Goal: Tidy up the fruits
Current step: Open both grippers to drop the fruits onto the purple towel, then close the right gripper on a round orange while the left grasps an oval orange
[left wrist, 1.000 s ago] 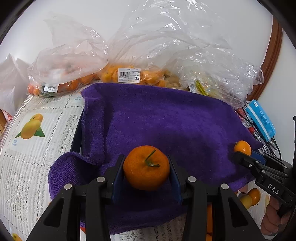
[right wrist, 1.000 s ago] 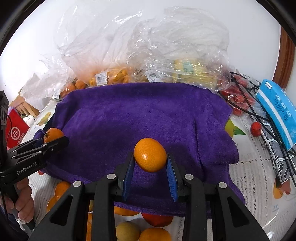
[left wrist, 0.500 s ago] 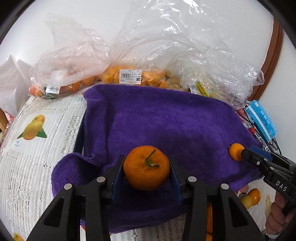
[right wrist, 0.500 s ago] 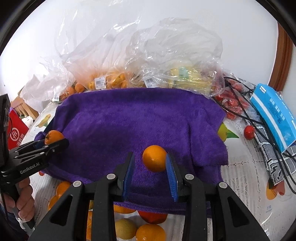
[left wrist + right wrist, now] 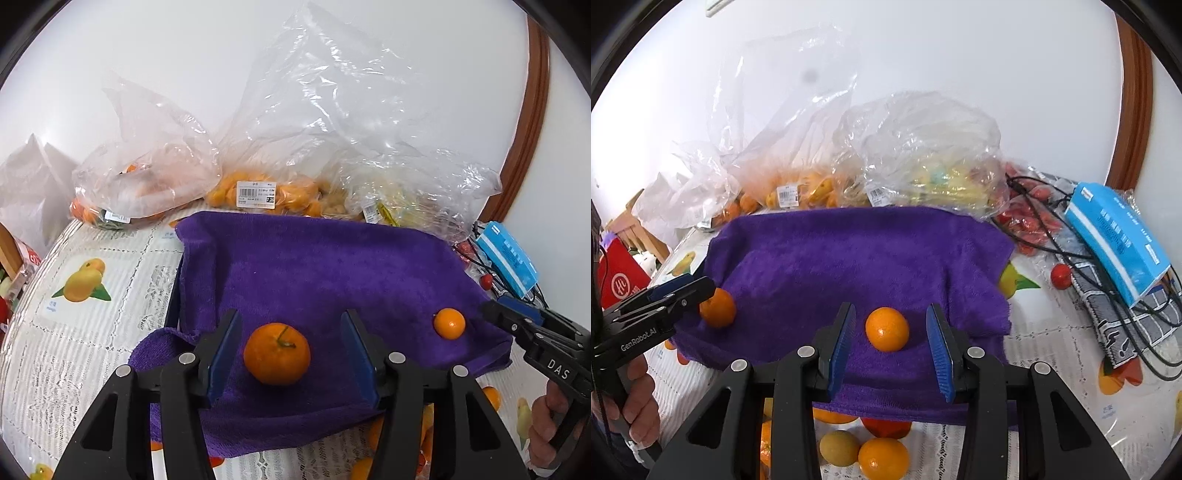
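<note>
Left tool, jaws just spread and clear of the stemmed orange mandarin lying between them on the purple terry towel; right tool, likewise just spread, straddles without touching the small smooth orange citrus on that towel over the lace-covered worktop.

Hidden in part under the near hem of the purple towel: loose fruit, cut off further by the right gripper's black arms. Blurred behind crinkled film in the far plastic bags: orange and yellow produce, kinds unclear. Too small to read: the price label. Cut off at the lower left edge: a hand.
</note>
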`<state>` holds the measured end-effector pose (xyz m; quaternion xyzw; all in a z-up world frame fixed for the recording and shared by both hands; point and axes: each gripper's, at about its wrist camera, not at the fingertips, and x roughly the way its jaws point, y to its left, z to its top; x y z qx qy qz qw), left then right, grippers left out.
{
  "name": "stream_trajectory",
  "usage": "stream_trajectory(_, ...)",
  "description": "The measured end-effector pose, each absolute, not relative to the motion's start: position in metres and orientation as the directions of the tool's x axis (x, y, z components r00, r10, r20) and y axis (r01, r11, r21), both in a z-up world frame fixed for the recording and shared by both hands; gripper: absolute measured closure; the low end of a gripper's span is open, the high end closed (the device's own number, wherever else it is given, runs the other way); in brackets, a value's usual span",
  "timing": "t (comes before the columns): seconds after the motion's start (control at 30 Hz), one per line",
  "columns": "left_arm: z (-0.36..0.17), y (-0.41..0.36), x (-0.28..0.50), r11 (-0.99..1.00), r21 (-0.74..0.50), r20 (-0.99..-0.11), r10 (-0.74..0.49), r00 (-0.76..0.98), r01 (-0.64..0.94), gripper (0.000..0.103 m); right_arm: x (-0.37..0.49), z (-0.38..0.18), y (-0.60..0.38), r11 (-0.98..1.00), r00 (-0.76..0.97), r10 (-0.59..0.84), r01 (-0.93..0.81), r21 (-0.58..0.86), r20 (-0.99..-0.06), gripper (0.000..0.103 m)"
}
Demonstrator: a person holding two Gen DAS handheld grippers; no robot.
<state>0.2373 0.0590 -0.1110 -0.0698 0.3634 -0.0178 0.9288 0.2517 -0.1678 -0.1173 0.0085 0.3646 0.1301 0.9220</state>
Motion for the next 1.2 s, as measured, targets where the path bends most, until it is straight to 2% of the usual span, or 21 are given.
stream_trajectory(0.2, -0.104, 0.046, 0.228, 0.995, -0.097, -0.643, -0.084, 0.761, 0.028, 0.05, 0.231, -0.107, -0.164, 0.966, 0.742, 0.234, -0.251, 0.063, -0.629, 0.063)
stream_trajectory(0.33, -0.099, 0.041, 0.222, 0.997, -0.077, -0.627, -0.066, 0.776, 0.022, 0.05, 0.217, -0.109, -0.17, 0.961, 0.741, 0.268, -0.25, 0.119, -0.616, 0.062)
stream_trajectory(0.43, -0.097, 0.04, 0.219, 0.992, -0.116, -0.634, -0.112, 0.765, 0.049, 0.051, 0.209, -0.117, -0.179, 0.958, 0.718, 0.286, -0.228, 0.174, -0.634, 0.062)
stream_trajectory(0.7, -0.096, 0.043, 0.201, 0.988, -0.139, -0.649, -0.145, 0.747, 0.071, 0.05, 0.175, -0.124, -0.193, 0.969, 0.693, 0.244, -0.149, 0.196, -0.679, 0.062)
stream_trajectory(1.2, -0.105, 0.084, 0.152, 0.978, -0.207, -0.643, -0.166, 0.747, 0.039, 0.05, 0.145, -0.147, -0.186, 0.973, 0.68, 0.232, -0.157, 0.17, -0.696, 0.064)
